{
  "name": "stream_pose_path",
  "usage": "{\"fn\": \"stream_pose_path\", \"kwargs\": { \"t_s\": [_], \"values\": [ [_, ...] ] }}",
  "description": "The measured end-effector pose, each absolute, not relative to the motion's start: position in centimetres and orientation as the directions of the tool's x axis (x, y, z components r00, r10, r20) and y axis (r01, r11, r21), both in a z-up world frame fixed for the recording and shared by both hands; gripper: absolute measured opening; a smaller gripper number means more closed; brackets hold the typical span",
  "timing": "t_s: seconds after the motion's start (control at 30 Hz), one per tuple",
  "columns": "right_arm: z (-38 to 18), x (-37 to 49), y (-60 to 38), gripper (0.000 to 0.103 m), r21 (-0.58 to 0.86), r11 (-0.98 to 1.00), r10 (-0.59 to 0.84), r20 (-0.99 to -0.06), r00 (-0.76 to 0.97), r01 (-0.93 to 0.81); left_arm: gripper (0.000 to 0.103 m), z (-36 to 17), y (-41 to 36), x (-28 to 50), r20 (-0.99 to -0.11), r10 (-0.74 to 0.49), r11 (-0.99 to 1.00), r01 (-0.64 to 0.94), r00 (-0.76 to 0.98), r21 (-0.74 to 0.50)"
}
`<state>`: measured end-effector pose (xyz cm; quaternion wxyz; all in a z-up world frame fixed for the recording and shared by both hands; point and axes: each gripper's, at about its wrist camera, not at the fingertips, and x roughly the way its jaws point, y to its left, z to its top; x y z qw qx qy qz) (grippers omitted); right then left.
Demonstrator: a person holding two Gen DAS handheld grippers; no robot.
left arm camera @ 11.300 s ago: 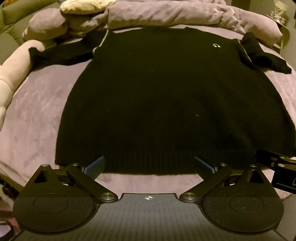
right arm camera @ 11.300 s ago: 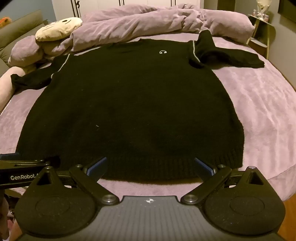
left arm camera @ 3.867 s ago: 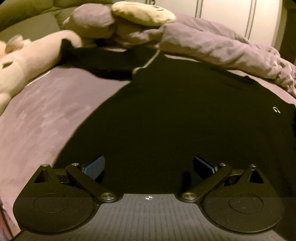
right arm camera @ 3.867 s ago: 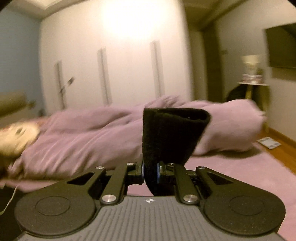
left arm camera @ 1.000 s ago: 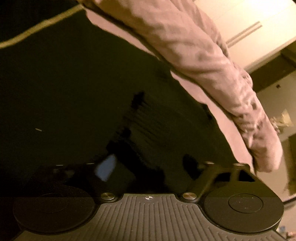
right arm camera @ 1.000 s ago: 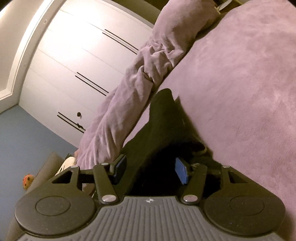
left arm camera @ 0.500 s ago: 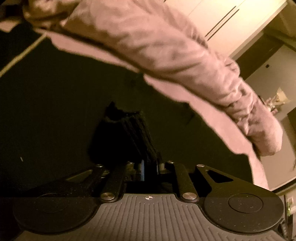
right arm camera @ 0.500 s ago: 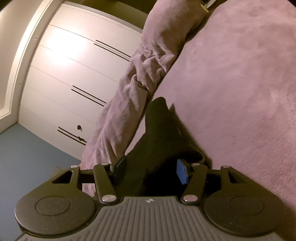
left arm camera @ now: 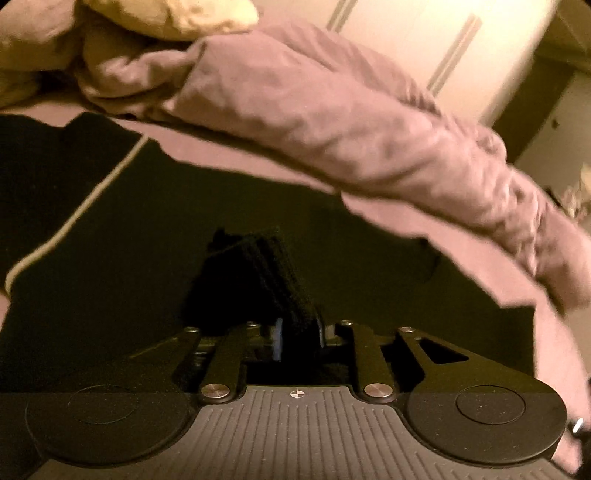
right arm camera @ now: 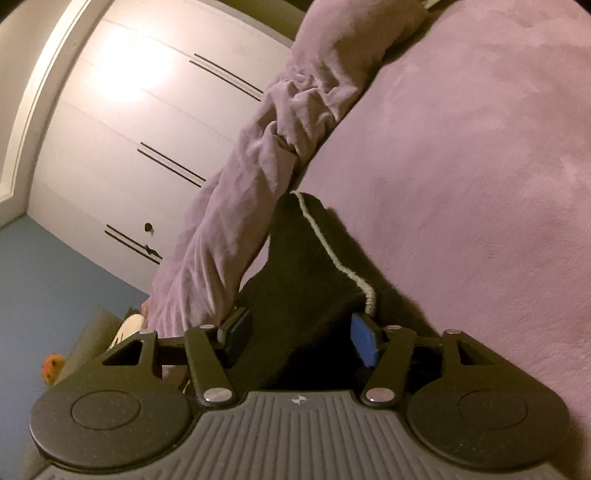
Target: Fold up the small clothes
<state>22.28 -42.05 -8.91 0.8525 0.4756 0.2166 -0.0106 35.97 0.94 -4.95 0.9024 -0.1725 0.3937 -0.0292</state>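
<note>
1. At the bottom of the left wrist view, the left tongs (left arm camera: 297, 339) are pressed together on a raised fold of the black knitted sweater (left arm camera: 147, 236); the pinched ribbed strip stands up from the blue pads toward the middle of the frame.
2. At the bottom of the right wrist view, the right tongs (right arm camera: 301, 338) are spread apart, one blue pad on either side of a hump of that same sweater (right arm camera: 306, 280). Whether the pads touch the knit cannot be told.
3. One sweater is in view. It lies on the bed and fills the left and centre of the left wrist view. Two pale stripes show, one per view: one runs diagonally at the left in the left wrist view, the other curves down to the right pad in the right wrist view.
4. The surface is a bed covered with a mauve plush bedspread (right arm camera: 480, 155), which takes up the whole right half of the right wrist view.
5. Beyond the sweater, one long rumpled mauve duvet (left arm camera: 332, 122) crosses the left wrist view from upper left to right edge.
6. One cream cushion (left arm camera: 177, 14) sits on the duvet at the upper left.
7. Farthest back, a white wardrobe (right arm camera: 140, 122) with three pairs of dark bar handles fills the upper left of the right wrist view; a blue wall (right arm camera: 48, 280) lies below it at the left edge.
</note>
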Motion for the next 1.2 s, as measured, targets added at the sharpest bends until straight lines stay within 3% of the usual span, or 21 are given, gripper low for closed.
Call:
{"fn": "stream_pose_path", "kwargs": {
  "t_s": [0.07, 0.13, 0.2, 0.4, 0.6, 0.7, 0.93, 1.2],
  "values": [
    [-8.8, 22.5, -42.0, 0.062, 0.804, 0.549, 0.182, -0.381, 0.907, 0.228, 0.027, -5.6, 0.1, 35.4, -0.704, -0.158, 0.96, -0.059, 0.692, -0.273],
    [-8.8, 22.7, -41.8, 0.056, 0.794, 0.563, 0.182, -0.387, 0.904, 0.227, 0.029, -6.3, -0.3, 35.1, -0.709, -0.153, 0.967, -0.044, 0.689, -0.252],
    [-9.0, 23.0, -41.6, 0.039, 0.78, 0.577, 0.174, -0.408, 0.896, 0.244, 0.029, -7.0, -0.3, 35.1, -0.723, -0.154, 0.966, -0.05, 0.674, -0.253],
    [-9.7, 24.1, -41.8, 0.01, 0.719, 0.627, 0.126, -0.473, 0.872, 0.3, 0.028, -8.0, 0.0, 35.0, -0.749, -0.148, 0.963, -0.08, 0.646, -0.259],
    [-7.1, 23.2, -39.8, 0.01, 0.44, 0.82, -0.126, -0.484, 0.866, 0.366, 0.03, -8.1, -1.4, 34.8, -0.755, -0.173, 0.967, -0.038, 0.633, -0.253],
    [-8.4, 24.9, -39.2, 0.011, 0.364, 0.854, -0.098, -0.588, 0.803, 0.372, 0.029, -8.6, -2.4, 34.7, -0.766, -0.131, 0.981, -0.029, 0.63, -0.191],
    [-8.2, 22.5, -42.4, 0.019, 0.593, 0.727, 0.041, -0.541, 0.84, 0.346, 0.032, -8.7, -1.7, 34.3, -0.76, -0.153, 0.972, -0.041, 0.632, -0.229],
    [-8.0, 22.7, -41.9, 0.019, 0.544, 0.767, 0.023, -0.554, 0.832, 0.341, 0.034, -8.4, -2.7, 34.0, -0.765, -0.111, 0.985, -0.031, 0.634, -0.169]
  ]
}}
